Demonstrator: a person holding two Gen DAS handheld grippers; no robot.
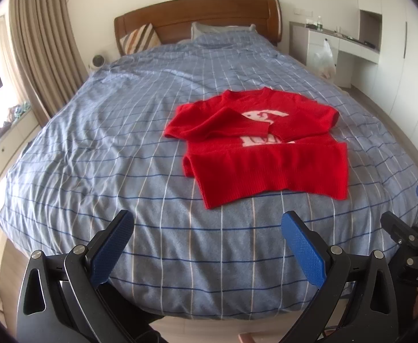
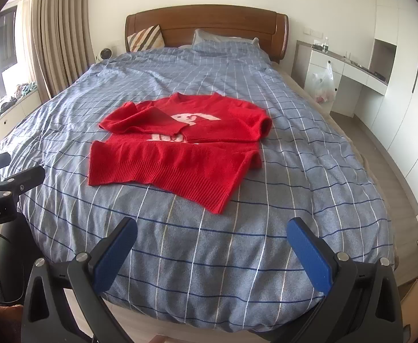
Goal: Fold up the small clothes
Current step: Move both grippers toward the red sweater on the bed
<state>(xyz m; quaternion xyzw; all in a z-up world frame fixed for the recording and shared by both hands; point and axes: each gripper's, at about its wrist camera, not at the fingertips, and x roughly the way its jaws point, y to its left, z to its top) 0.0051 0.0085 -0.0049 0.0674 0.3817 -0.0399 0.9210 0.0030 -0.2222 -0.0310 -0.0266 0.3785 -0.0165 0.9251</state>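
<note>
A small red knitted sweater [image 1: 266, 154] with a pink-white motif lies flat on the blue checked bed cover [image 1: 123, 143], both sleeves folded across its chest and the ribbed hem towards me. My left gripper [image 1: 206, 223] hangs over the bed's near edge, short of the hem and left of it, open with nothing between its blue pads. In the right wrist view the sweater [image 2: 180, 154] lies ahead and slightly left. My right gripper [image 2: 211, 228] stands open and empty too, well short of the hem. Each gripper shows at the other view's edge.
A wooden headboard [image 1: 197, 14] with a striped cushion [image 1: 137, 40] and a pillow stands at the far end. Curtains [image 1: 37, 43] and a window ledge run along the left. A white desk [image 2: 352, 71] with a plastic bag and tall cupboards line the right wall.
</note>
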